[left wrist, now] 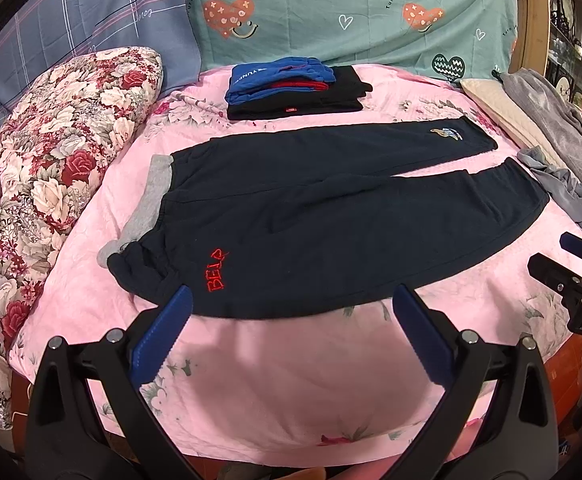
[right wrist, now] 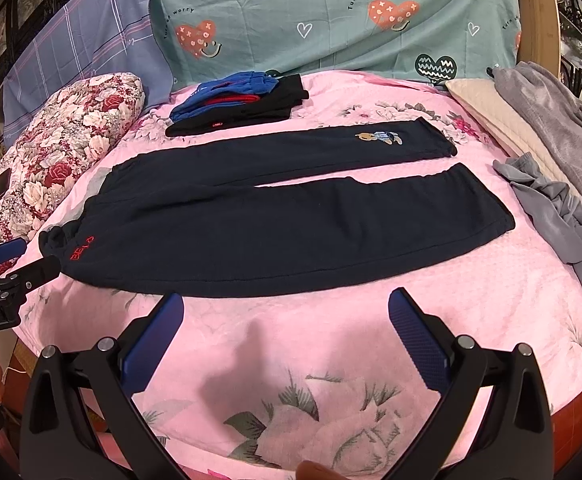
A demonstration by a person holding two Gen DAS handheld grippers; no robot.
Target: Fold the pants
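Observation:
Dark navy pants [left wrist: 311, 216] [right wrist: 275, 216] lie spread flat on the pink floral bedspread [left wrist: 283, 384] [right wrist: 291, 360], grey-lined waistband to the left, both legs pointing right. Red lettering marks the near hip, and a small embroidered patch sits on the far leg. My left gripper [left wrist: 291, 300] hovers open just short of the pants' near edge, by the waist end. My right gripper [right wrist: 287, 304] is open too, just in front of the near leg's edge. Each gripper shows at the side of the other's view, the right one [left wrist: 563, 264] and the left one [right wrist: 19, 260]. Neither holds cloth.
A stack of folded clothes [left wrist: 291, 88] [right wrist: 239, 100], blue and red on black, sits behind the pants. A floral pillow [left wrist: 51, 160] lies at the left. Crumpled grey garments [right wrist: 563, 220] and a cream pillow [right wrist: 487, 116] lie at the right. Patterned pillows [left wrist: 351, 12] line the back.

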